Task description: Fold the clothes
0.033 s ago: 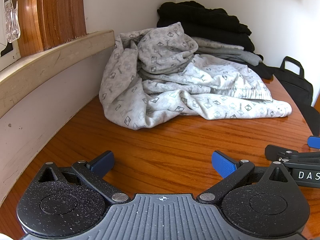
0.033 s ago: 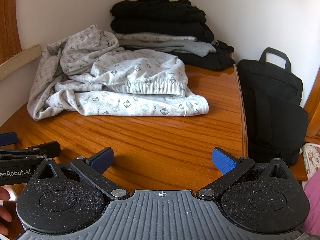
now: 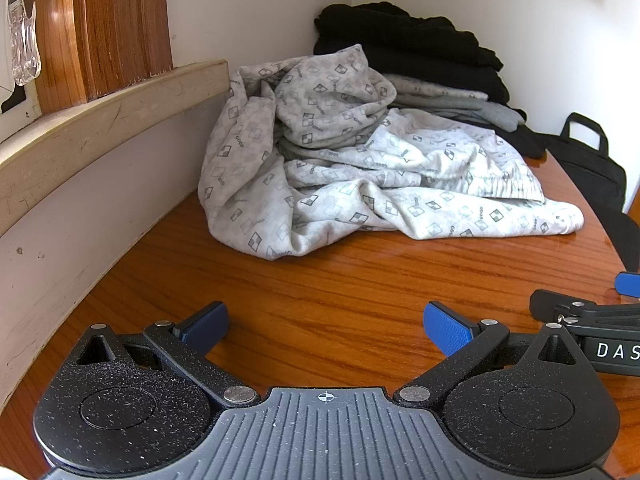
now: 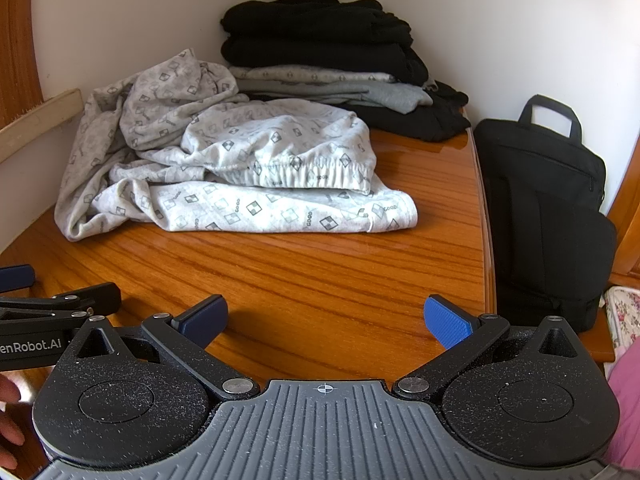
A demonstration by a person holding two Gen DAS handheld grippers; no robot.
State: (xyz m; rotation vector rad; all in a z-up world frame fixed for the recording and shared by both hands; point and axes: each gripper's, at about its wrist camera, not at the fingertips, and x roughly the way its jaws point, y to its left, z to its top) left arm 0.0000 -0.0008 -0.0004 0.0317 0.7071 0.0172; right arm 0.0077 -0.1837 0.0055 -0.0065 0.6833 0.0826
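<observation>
A crumpled light grey garment with a small square print lies in a heap on the wooden table, its elastic waistband facing right. My left gripper hovers over bare wood in front of it, open, with nothing between the blue pads. My right gripper stands beside it to the right, also open and empty. Each gripper's fingers show at the edge of the other's view.
A stack of folded black and grey clothes sits in the back corner behind the heap. A black bag stands off the table's right edge. A pale ledge and wall run along the left. A hand shows bottom left.
</observation>
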